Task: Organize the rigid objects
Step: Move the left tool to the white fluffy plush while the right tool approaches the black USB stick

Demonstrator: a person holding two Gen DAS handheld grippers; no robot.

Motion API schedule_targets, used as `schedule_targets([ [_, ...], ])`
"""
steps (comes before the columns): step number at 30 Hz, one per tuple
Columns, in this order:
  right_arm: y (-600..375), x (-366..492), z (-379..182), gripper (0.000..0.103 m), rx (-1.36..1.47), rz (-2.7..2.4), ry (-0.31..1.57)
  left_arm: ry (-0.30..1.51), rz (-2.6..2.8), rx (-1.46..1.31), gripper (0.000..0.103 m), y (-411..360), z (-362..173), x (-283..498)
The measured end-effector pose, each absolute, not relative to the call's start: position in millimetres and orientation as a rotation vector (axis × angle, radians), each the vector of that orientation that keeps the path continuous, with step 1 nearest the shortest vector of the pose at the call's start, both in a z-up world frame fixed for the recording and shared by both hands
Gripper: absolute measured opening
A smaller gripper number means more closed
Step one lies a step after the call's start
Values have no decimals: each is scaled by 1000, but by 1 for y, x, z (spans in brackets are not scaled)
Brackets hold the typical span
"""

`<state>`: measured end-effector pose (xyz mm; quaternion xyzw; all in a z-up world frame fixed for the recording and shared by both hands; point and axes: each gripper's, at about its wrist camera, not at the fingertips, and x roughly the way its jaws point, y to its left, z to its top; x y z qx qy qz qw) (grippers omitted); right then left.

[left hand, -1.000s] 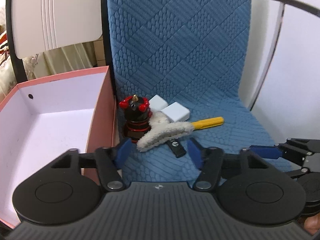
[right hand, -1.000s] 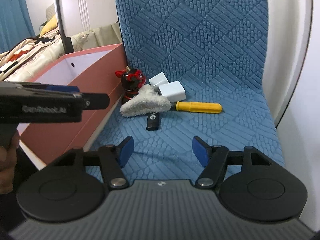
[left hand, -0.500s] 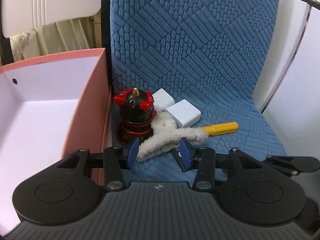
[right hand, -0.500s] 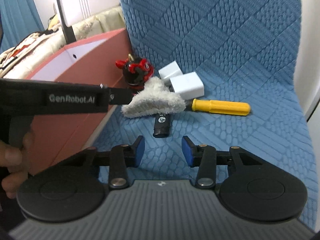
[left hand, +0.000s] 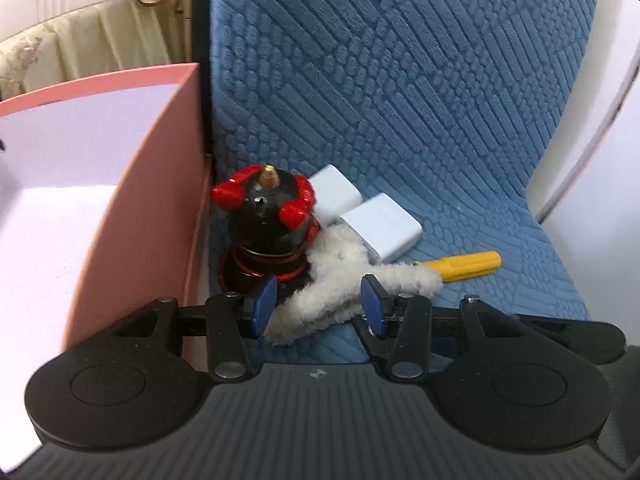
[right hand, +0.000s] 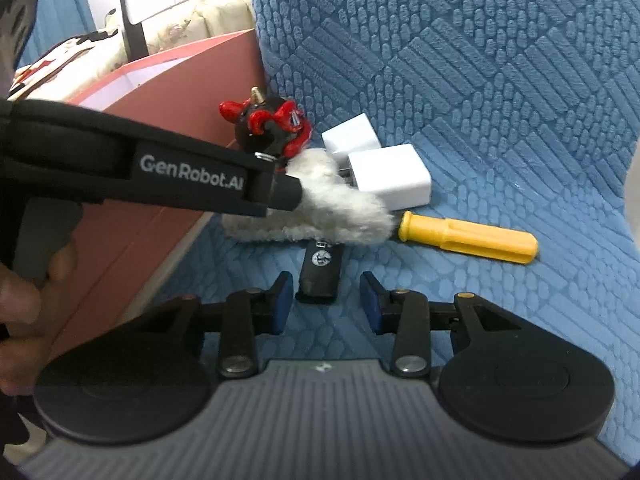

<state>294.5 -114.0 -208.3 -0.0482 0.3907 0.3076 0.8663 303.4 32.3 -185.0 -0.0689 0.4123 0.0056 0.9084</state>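
Fluffy duster (left hand: 340, 286) between parted left fingers (left hand: 264, 302), not clamped. Black stick (right hand: 321, 270) just ahead of parted right fingers (right hand: 280, 304).

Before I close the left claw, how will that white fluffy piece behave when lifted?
The white fluffy piece looks soft and pile-covered, so it will probably sag and compress. It overlaps the yellow handle, so it may drag that along.
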Motion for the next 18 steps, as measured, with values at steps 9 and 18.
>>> schedule_targets([
  [9, -104, 295, -209, 29, -161, 669, 788, 876, -23, -164, 54, 33, -191, 309],
  [18, -104, 296, -209, 29, -166, 670, 795, 867, -6, -142, 34, 32, -193, 303],
])
